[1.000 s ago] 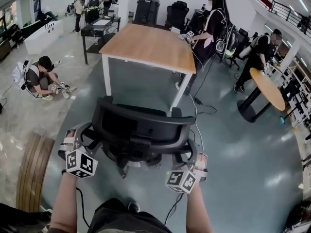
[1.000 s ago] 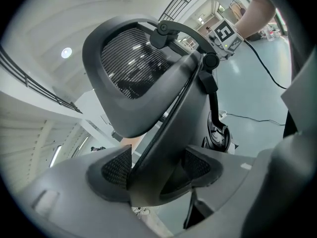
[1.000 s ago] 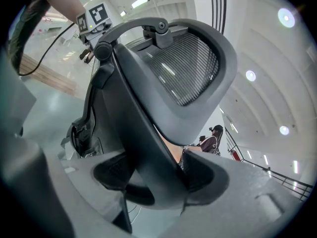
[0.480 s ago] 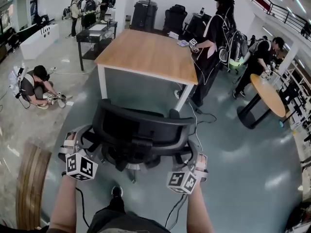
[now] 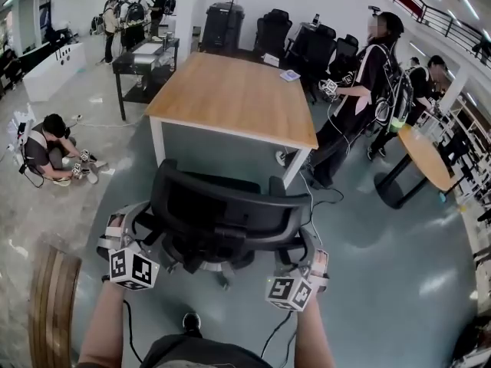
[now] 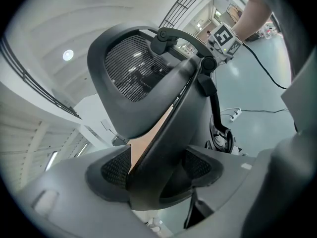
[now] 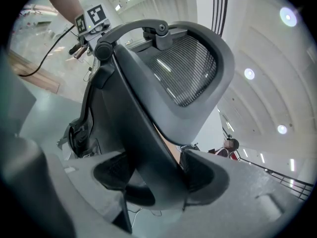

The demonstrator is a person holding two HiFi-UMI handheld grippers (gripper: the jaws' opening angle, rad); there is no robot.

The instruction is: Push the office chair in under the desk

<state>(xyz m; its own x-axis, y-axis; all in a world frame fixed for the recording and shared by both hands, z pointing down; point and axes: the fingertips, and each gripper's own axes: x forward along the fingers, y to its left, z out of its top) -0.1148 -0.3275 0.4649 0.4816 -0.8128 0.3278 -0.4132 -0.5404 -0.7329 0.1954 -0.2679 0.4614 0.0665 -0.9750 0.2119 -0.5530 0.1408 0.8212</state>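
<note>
Jaws: left gripper (image 6: 159, 175) and right gripper (image 7: 157, 178) are each clenched on a side edge of the office chair's (image 5: 229, 204) back frame, at 8 and 4 o'clock of the chair.
Floor (image 5: 383, 259): glossy grey-green; a stretch of it lies between chair and bench.
Bench (image 5: 230, 98): wooden top, white legs, at 12 o'clock.
Office chair: black, mesh back with a curved spine bar, seat toward the bench and apart from it.
Round table (image 5: 430, 156): 3 o'clock.
Standing person (image 5: 368, 90): 2 o'clock, beside the bench's right edge.
Crouching person (image 5: 46, 148): 9 o'clock.
</note>
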